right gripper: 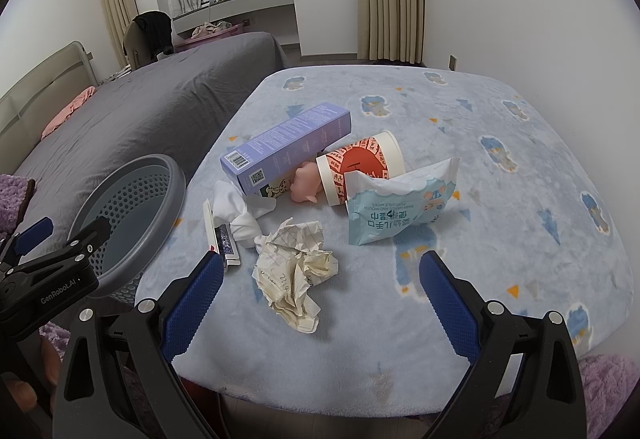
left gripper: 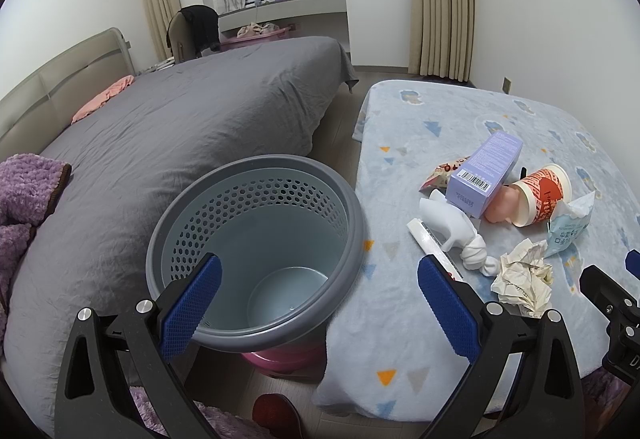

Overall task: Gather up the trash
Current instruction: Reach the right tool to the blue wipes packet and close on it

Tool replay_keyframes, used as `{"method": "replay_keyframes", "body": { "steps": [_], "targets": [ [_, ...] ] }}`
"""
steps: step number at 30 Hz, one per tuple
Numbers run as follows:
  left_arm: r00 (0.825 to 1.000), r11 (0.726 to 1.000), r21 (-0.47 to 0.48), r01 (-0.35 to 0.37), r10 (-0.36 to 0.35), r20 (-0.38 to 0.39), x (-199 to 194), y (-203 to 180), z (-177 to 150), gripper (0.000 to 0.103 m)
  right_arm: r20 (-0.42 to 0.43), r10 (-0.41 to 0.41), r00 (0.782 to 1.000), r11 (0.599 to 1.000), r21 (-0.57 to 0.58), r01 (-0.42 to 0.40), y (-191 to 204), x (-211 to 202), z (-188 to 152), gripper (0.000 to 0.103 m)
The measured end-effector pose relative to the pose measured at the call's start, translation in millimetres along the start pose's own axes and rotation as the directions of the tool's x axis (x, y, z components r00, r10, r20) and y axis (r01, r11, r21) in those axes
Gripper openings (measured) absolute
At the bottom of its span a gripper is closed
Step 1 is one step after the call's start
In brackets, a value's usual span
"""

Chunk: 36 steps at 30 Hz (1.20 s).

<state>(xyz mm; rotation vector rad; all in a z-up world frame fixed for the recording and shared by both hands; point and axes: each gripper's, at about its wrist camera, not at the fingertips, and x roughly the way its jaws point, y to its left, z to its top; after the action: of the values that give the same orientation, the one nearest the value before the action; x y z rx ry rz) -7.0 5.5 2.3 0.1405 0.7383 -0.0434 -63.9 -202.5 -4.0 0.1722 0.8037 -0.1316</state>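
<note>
On blue fleece table (right gripper: 500, 199): trash heaped at centre-left, both grippers spread wide, empty.
Left gripper (left gripper: 320, 309) hangs over perforated grey plastic bin (left gripper: 256, 239), hollow and bare inside; only this view shows the pink stool (left gripper: 280, 357) beneath it. Right gripper (right gripper: 320, 303) at 6 o'clock of crumpled paper (right gripper: 296, 271); wipes packet (right gripper: 400, 207) at 1 o'clock, purple box (right gripper: 288, 151) and cup (right gripper: 360, 167) at 12. Open fleece toward 3 o'clock.

Two grippers, both wide open

The left gripper (left gripper: 318, 299) and the right gripper (right gripper: 320, 293) sit side by side, close together. Each has its blue pads (right gripper: 192, 305) spread far apart, holding nothing.
</note>
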Motion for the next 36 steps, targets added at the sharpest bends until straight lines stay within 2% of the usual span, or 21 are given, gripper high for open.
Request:
{"method": "replay_keyframes", "body": {
  "steps": [10,15,22,29,36],
  "targets": [
    [1.000,1.000,-0.002,-0.001,0.001,-0.003,1,2,0,0.097,-0.004,0.013,1.000,1.000,0.001,-0.013,-3,-1,0,0.094],
    [1.000,1.000,-0.008,-0.008,0.008,-0.003,5,5,0,0.097,-0.021,0.027,0.999,1.000,0.014,-0.027,-19,5,-2,0.094],
    [1.000,1.000,0.006,-0.018,0.018,-0.009,12,-9,0,0.097,-0.055,0.022,0.998,1.000,0.005,-0.022,-48,25,-3,0.094],
    [0.999,1.000,0.025,-0.015,0.016,-0.040,25,-28,-2,0.097,-0.075,0.016,0.997,1.000,0.027,-0.014,-83,51,12,0.094],
    [0.999,0.999,0.053,-0.010,0.013,-0.048,33,-46,-1,0.097,-0.073,0.019,0.997,1.000,0.014,-0.018,-88,65,23,0.094]
  ]
}}
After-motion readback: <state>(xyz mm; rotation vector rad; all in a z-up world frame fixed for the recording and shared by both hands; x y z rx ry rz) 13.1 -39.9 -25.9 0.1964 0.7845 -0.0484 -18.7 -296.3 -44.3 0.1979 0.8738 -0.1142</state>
